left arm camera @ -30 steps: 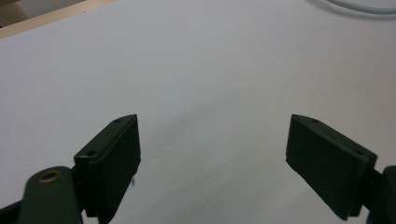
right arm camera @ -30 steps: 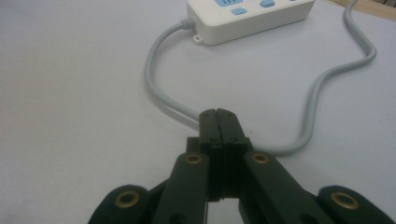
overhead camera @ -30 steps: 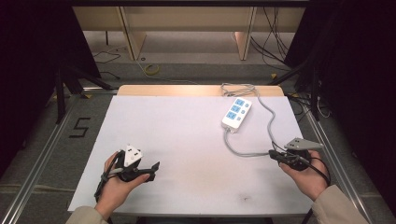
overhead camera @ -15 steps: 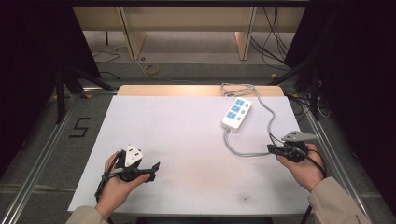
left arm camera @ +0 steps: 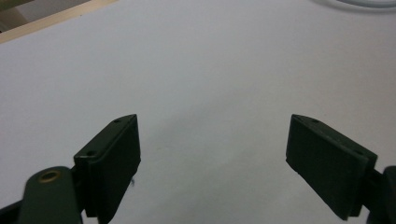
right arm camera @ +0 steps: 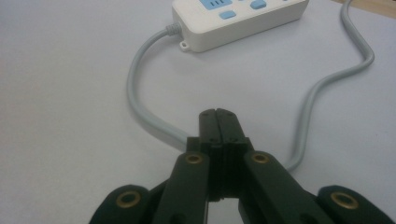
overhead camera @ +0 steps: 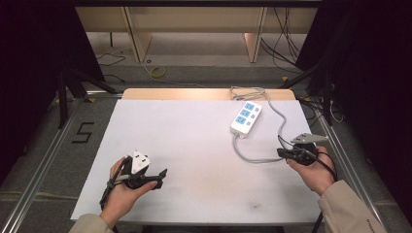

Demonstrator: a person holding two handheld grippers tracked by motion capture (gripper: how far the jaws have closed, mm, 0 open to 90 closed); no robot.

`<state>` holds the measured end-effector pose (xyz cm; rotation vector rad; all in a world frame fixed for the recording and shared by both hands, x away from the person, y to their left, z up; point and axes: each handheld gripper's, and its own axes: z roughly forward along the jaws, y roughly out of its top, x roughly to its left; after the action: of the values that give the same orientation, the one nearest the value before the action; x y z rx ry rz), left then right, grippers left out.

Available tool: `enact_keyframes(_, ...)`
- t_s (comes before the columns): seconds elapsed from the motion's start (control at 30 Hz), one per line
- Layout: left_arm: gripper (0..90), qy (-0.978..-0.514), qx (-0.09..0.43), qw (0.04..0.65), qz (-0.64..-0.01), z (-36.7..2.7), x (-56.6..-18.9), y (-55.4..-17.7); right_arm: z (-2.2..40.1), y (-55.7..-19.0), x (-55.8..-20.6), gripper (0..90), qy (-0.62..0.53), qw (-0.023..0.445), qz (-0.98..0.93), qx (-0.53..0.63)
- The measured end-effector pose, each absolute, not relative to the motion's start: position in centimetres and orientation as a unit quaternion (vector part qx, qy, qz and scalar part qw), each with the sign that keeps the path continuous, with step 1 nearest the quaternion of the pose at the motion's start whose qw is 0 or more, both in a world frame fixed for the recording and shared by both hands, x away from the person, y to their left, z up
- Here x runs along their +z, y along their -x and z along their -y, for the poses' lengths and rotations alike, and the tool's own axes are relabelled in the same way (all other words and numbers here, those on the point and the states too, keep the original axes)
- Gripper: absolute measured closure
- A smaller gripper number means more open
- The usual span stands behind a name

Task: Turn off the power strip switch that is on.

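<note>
A white power strip with blue sockets lies at the table's far right, and its end also shows in the right gripper view. Its grey cable loops toward the person. My right gripper is shut and points left at that loop. In the right gripper view its jaws are pressed together with nothing between them, and the cable runs under their tips. My left gripper rests near the front left, open, over bare white table.
The white table top has a wooden strip along its far edge. Metal frame rails run along both sides. A "5" mark is on the floor at the left. More cables lie beyond the table.
The right gripper has edged a little up the table toward the cable loop, still shut. The left hand and gripper have stayed put.
</note>
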<state>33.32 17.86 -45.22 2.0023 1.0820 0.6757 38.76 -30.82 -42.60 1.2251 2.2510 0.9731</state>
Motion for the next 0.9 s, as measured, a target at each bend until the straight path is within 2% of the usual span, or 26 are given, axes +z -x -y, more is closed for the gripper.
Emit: enact_keyframes(0.9,17.5,-0.782,0.264,0.374,-0.423,-17.7,-45.3,-33.3,29.9,-40.7,-41.7,90.0,-0.443,0.198,-0.806,0.34)
